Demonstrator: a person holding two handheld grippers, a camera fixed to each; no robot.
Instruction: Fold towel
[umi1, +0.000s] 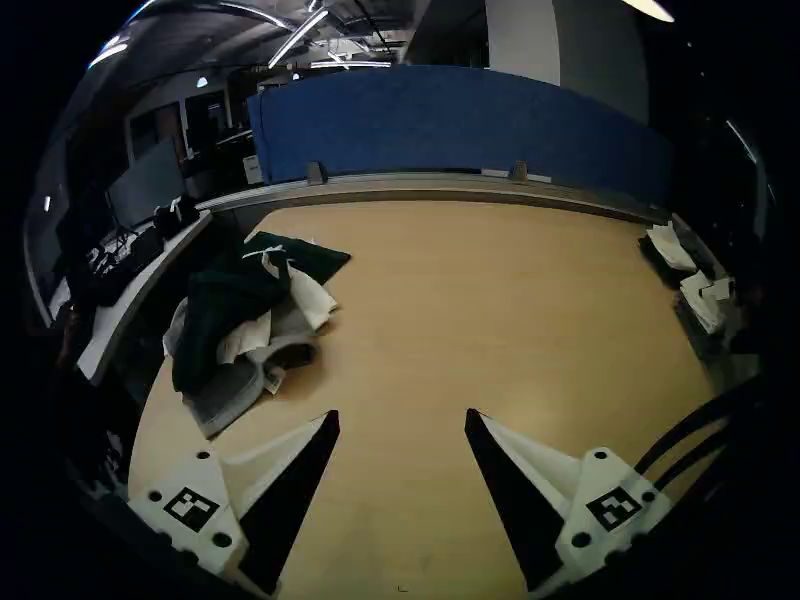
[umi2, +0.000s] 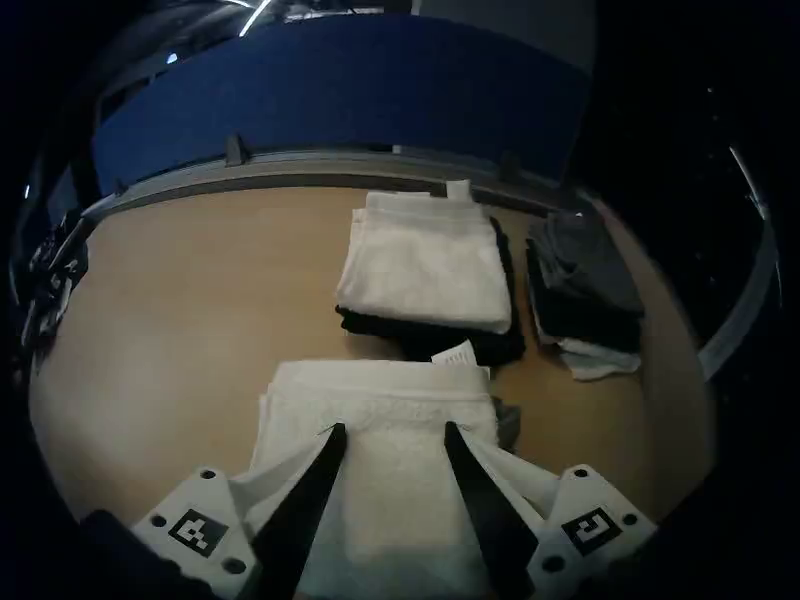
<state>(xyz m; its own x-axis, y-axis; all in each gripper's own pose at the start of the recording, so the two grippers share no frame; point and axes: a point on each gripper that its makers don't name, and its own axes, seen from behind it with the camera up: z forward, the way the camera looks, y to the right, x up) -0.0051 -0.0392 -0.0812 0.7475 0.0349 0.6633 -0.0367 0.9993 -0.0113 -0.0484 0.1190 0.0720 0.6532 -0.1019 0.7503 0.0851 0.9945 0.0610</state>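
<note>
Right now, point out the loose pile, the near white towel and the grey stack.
Loose pile (umi1: 235, 300): left gripper view, dark green cloth.
Near white towel (umi2: 380, 400): right gripper view, top face.
Grey stack (umi2: 585, 270): right gripper view, top towel.

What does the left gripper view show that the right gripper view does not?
Left gripper view: a rumpled heap of towels, dark green, white and grey, beyond the open left gripper. Right gripper view: a folded white towel beneath the right gripper, with a white-topped stack and a dark grey stack behind. Both: the wooden table and the blue partition.
</note>
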